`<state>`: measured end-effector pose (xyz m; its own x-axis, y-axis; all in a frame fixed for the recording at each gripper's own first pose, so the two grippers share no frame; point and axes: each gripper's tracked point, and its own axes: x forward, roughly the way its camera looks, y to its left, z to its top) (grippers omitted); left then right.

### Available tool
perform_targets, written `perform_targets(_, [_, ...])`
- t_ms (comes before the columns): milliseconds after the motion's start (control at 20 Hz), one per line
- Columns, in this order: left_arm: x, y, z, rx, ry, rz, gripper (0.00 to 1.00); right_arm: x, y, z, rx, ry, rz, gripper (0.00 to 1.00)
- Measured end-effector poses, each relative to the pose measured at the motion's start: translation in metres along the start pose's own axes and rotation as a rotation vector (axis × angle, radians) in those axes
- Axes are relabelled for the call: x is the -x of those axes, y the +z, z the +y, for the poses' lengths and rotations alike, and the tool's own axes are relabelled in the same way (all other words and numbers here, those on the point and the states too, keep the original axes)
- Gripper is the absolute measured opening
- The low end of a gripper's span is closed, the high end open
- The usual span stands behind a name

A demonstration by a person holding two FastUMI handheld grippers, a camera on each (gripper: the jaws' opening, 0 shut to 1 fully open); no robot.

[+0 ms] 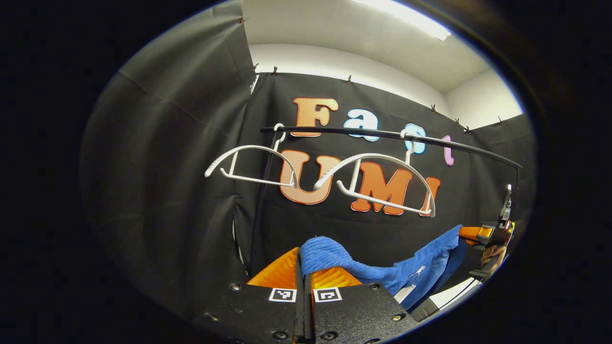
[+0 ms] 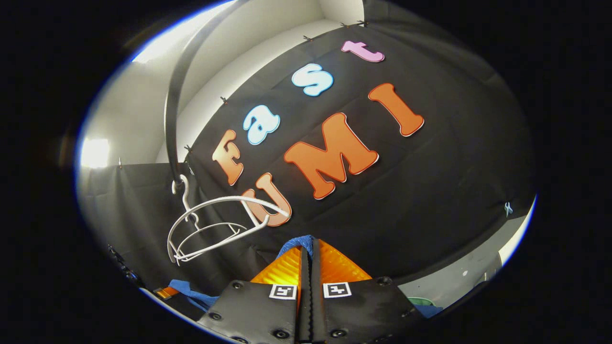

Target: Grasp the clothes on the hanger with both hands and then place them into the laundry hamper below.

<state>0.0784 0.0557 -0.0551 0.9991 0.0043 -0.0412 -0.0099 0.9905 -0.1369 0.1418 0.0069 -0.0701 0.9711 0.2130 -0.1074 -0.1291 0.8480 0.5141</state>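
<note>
Behind us hangs the black cloth wall, and across it a dark rail carrying two bare white hangers. Below them, at five o'clock in the left gripper view, the blue cloth sags between our two tools, off its hanger. Our left gripper is pinched tight on one end, our right gripper on a blue fold at its tips; we judge the cloth light, soft and floppy, best held by bunched corners.
</note>
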Motion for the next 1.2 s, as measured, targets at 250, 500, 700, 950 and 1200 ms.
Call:
perform_targets(250, [0.02,-0.011,-0.011,0.078,-0.025,-0.005,0.0,0.014,-0.034,0.008,0.011,0.018,0.015,0.07])
perform_targets(500, [0.018,-0.035,-0.019,0.07,-0.005,0.032,0.0,0.014,-0.073,0.04,0.082,0.064,0.077,0.07])
perform_targets(700, [0.012,-0.059,-0.058,0.026,-0.064,0.068,0.0,0.01,-0.111,0.057,0.141,0.089,0.117,0.07])
perform_targets(950, [-0.002,-0.092,-0.106,-0.033,-0.137,0.105,0.0,0.009,-0.136,0.053,0.161,0.089,0.139,0.07])
perform_targets(1200, [-0.015,-0.133,-0.145,-0.058,-0.192,0.156,0.0,0.006,-0.154,0.02,0.157,0.037,0.152,0.07])
